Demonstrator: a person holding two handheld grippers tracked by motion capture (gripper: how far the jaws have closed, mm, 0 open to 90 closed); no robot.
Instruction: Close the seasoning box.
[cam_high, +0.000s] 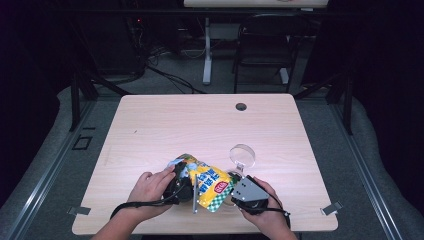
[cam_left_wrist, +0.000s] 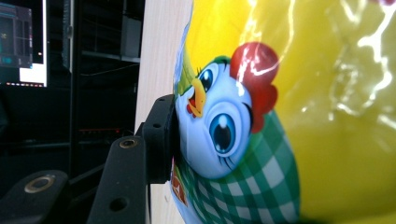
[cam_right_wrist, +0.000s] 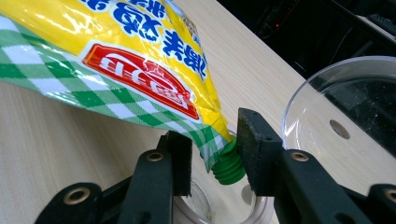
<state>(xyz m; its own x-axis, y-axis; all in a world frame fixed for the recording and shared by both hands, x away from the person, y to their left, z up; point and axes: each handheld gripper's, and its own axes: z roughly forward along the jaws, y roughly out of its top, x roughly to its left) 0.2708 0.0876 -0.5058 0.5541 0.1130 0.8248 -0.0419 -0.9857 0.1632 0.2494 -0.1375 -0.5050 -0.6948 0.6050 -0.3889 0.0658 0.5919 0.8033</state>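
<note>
At bench front edge, left tool (cam_left_wrist: 159, 140) clamps yellow pouch (cam_high: 210, 182); right tool (cam_right_wrist: 215, 154) half-closed around green spout (cam_right_wrist: 229, 165), not yet gripping. Next: pinch spout squarely, probably to uncap

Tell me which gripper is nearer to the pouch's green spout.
Right. The right gripper has its jaws on either side of the green spout, one pad touching it. The left gripper clamps the pouch at its far end, away from the spout.
</note>
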